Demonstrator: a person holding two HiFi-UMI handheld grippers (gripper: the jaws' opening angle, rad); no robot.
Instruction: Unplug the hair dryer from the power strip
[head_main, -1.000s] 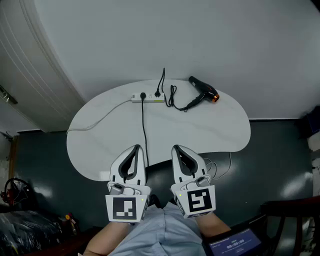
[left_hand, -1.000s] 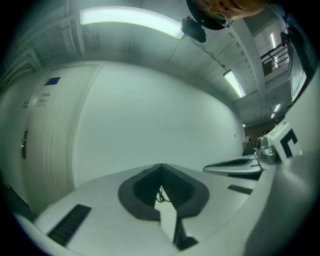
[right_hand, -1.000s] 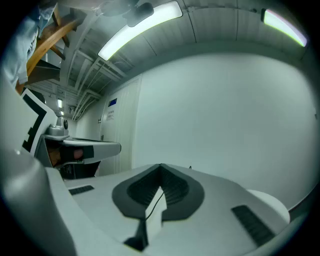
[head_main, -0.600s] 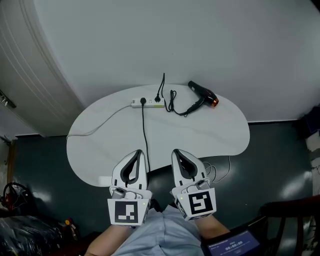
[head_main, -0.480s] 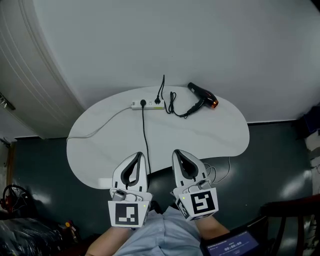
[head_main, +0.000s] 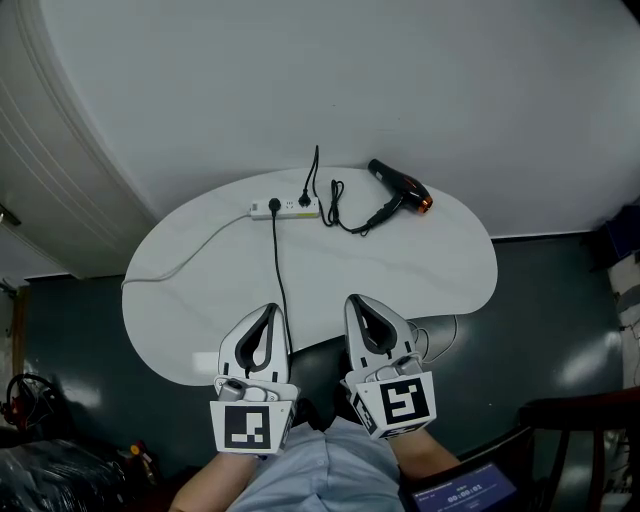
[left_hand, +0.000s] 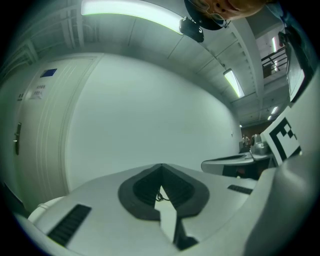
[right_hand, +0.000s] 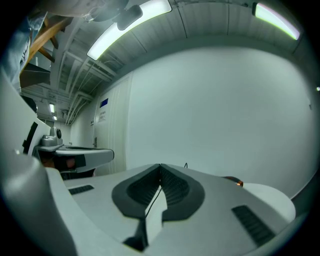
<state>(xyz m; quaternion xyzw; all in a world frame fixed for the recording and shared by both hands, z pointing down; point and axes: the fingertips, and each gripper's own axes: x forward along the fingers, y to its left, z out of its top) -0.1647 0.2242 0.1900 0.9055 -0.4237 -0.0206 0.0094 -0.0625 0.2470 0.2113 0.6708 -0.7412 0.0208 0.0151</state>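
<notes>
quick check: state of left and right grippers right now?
Left gripper: closed, holding nothing.
Right gripper: closed, holding nothing.

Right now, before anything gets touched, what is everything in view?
table: one, white, centre, against a white wall
power strip: one, white, far side of table, white lead trailing left
plugs: two, black, in the strip
cord: one, black, from the left plug toward the person
hair dryer: one, black with orange end, right of the strip, its cord looped beside it
floor: dark, around the table
left gripper: one, white, near table edge, shut, empty
right gripper: one, white, beside it, shut, empty
</notes>
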